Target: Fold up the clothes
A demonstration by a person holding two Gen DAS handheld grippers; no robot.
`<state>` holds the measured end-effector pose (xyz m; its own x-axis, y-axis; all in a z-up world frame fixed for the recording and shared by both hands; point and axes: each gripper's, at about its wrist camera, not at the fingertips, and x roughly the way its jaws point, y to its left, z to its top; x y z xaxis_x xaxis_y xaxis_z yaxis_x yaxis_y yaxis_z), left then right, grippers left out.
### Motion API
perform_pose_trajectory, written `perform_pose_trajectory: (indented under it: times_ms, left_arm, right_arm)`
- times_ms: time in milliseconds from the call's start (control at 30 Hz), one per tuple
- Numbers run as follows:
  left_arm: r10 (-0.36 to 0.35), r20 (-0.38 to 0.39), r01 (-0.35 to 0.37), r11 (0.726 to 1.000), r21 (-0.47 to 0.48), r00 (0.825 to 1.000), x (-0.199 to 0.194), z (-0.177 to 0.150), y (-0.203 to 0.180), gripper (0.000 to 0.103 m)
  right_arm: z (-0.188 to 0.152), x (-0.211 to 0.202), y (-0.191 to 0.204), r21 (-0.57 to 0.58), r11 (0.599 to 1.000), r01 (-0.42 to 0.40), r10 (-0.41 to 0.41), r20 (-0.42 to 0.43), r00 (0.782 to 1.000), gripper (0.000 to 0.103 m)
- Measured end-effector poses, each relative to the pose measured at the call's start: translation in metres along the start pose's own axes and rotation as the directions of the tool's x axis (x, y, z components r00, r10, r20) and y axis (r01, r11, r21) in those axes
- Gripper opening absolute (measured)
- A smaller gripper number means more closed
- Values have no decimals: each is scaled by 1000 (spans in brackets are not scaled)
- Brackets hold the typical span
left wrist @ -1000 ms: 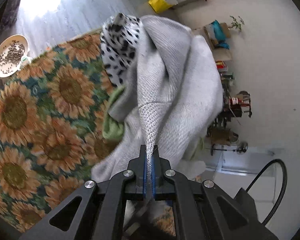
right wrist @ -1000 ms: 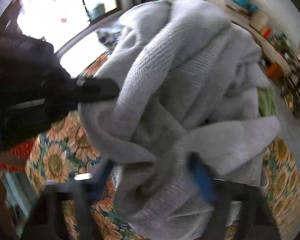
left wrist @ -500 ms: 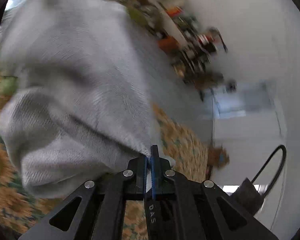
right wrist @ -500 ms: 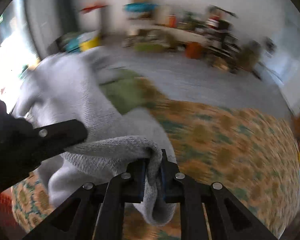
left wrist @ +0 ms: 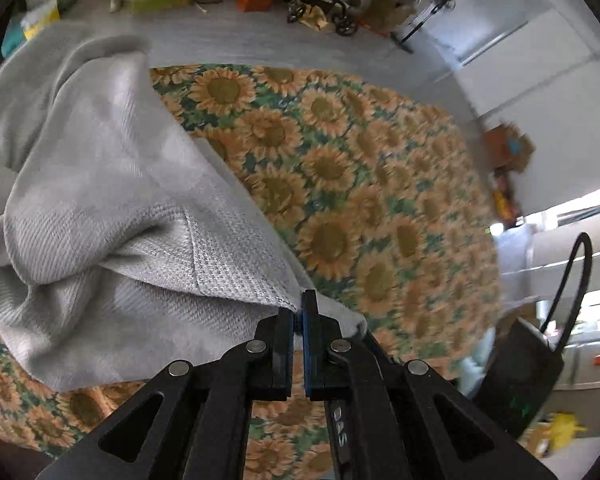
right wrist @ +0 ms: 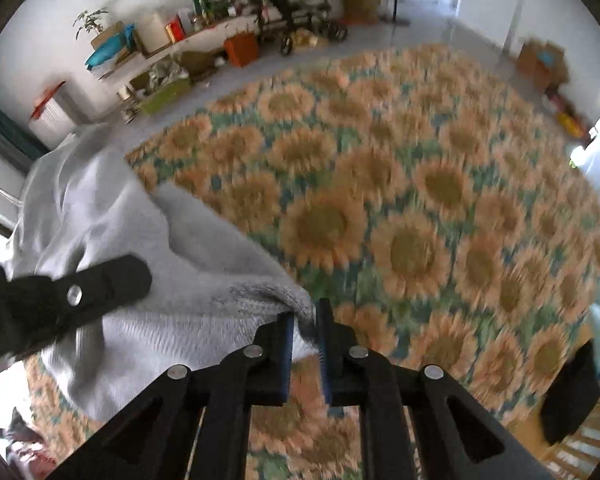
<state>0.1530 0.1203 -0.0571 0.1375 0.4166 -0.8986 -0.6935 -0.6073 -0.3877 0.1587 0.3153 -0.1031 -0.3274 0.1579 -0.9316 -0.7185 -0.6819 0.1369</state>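
Note:
A grey knit sweater (left wrist: pixel 112 208) hangs bunched over the sunflower-print tablecloth (left wrist: pixel 340 184). My left gripper (left wrist: pixel 298 312) is shut on a thin edge of the knit, which trails off to the left. In the right wrist view the same grey sweater (right wrist: pixel 148 280) drapes left of my right gripper (right wrist: pixel 304 320), which is shut on a thick fold of it. The left gripper's black finger (right wrist: pixel 76 292) shows there at the left, lying against the cloth. Both grippers point steeply down at the table.
The sunflower tablecloth (right wrist: pixel 420 200) spreads wide to the right of the sweater. Beyond the table's far edge lie a grey floor, cluttered shelves (right wrist: pixel 172 40), an orange box (right wrist: pixel 242 48), a fan (left wrist: pixel 432 4) and cardboard boxes (right wrist: pixel 544 60).
Both grippers have swung sideways with the grey sweater, off the pile with the spotted and green garments, to over bare tablecloth. The right jaws, earlier wide around the knit, have shut on a fold.

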Motion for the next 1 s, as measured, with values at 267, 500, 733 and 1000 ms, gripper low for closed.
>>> perform_pose_trajectory:
  times_ms: [267,500,733,1000]
  left_arm:
    - [77,40,-75,995,-59,996,-6,2,6,3]
    - [104,56,-102,994,-34,993,-2,6,-3,3]
    - [43,22,-43,999,-2,999,-1,10,9,3]
    - [55,32,-55,998,7,998,-21,24,43,9]
  right_arm:
    - [-3,11,5,-95,993,-69,67,-27,997,12]
    - [-5,11,0,-95,993,-69,67,-25,997,14]
    - [-12,10,5,-46,999,-16,15,-20,1000,15]
    - [-23,9,15,-7,995,98,-98,-35,995,15]
